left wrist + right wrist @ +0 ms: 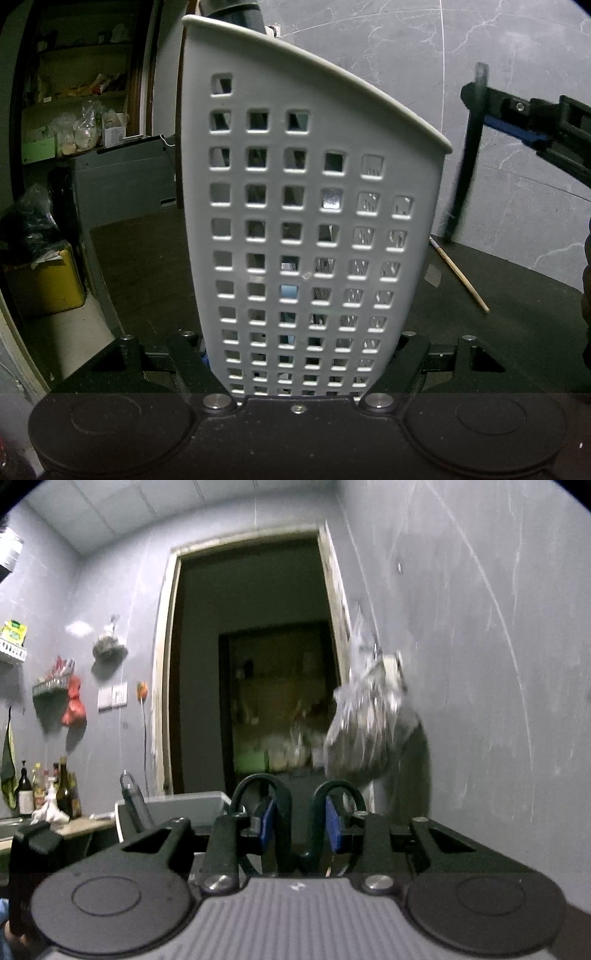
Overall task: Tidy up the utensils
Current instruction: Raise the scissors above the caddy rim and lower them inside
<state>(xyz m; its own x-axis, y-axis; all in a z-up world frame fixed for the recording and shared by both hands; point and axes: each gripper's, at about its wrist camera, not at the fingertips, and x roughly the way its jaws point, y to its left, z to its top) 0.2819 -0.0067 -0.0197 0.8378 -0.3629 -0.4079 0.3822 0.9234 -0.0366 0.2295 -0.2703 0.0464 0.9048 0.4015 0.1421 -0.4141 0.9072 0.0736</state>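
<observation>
A white perforated utensil caddy [295,206] fills the left wrist view, upright on the dark table [517,332]. My left gripper [299,354] is shut on its base, one finger pressed against each side. Metal utensils show dimly through the holes on its right side. To the caddy's right, my right gripper [476,99] is shut on a long dark utensil [461,177] that hangs down, blurred. In the right wrist view my right gripper [301,821] points at a doorway. A dark shaft [288,834] stands between its blue pads [334,823].
A thin wooden stick [458,273] lies on the table right of the caddy. A grey marbled wall [406,55] stands behind. A yellow box [48,280] and shelves sit at the left. A plastic bag [369,716] hangs on the wall, with bottles [55,794] on a counter.
</observation>
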